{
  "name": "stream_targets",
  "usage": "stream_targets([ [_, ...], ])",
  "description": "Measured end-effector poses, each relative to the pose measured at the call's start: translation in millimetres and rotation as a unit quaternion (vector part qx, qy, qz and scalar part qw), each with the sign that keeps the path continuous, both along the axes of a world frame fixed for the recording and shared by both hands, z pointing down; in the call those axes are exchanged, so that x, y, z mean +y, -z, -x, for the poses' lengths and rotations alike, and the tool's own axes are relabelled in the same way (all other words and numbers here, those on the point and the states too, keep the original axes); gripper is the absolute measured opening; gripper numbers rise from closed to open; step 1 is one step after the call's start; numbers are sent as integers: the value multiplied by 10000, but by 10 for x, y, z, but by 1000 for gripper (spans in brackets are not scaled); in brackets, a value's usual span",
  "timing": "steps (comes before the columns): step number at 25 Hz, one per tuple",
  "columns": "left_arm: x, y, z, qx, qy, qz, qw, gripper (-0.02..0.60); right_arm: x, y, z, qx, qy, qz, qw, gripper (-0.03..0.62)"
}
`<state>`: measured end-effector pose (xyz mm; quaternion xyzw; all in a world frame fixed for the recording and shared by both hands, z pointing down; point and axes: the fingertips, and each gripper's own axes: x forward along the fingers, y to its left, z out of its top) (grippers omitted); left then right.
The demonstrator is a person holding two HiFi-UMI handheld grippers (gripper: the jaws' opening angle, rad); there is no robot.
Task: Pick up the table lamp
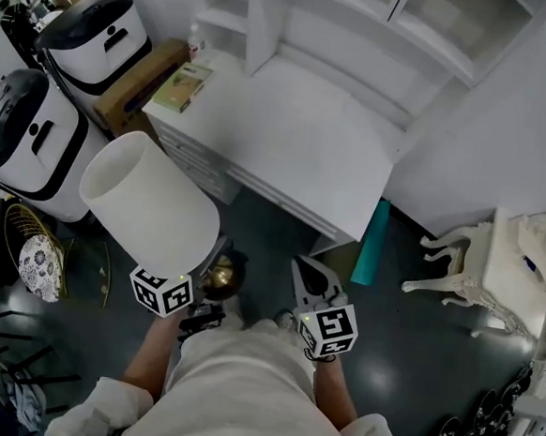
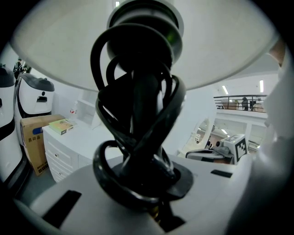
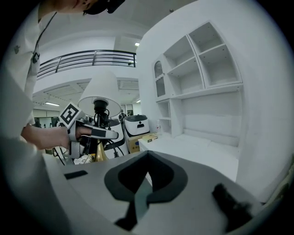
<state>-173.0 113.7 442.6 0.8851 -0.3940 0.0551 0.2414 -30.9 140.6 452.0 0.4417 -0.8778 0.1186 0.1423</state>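
The table lamp has a wide white shade [image 1: 152, 203], a brass base [image 1: 219, 276] and a black cord coiled round its stem [image 2: 138, 114]. It hangs tilted over the dark floor in front of the white desk. My left gripper [image 1: 211, 259] is shut on the stem below the shade, and in its own view [image 2: 151, 183] the coiled cord fills the space over the jaws. The right gripper view shows the lamp [image 3: 98, 94] and the left gripper [image 3: 103, 134] off to the left. My right gripper [image 1: 307, 267] [image 3: 142, 193] hangs beside it, shut on nothing.
A white desk [image 1: 298, 139] with shelves stands ahead, a green book [image 1: 182, 85] on its left end. Left of it are a cardboard box [image 1: 138, 84] and two white-and-black appliances [image 1: 95, 34]. A teal board [image 1: 372, 241] leans at the desk's right. Ornate white furniture [image 1: 495, 267] stands right.
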Motion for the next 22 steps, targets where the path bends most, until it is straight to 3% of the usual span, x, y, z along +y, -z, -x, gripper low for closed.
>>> stream_targets([
  [22, 380, -77, -647, -9, 444, 61, 9990, 34, 310, -49, -608, 55, 451, -32, 9990, 11],
])
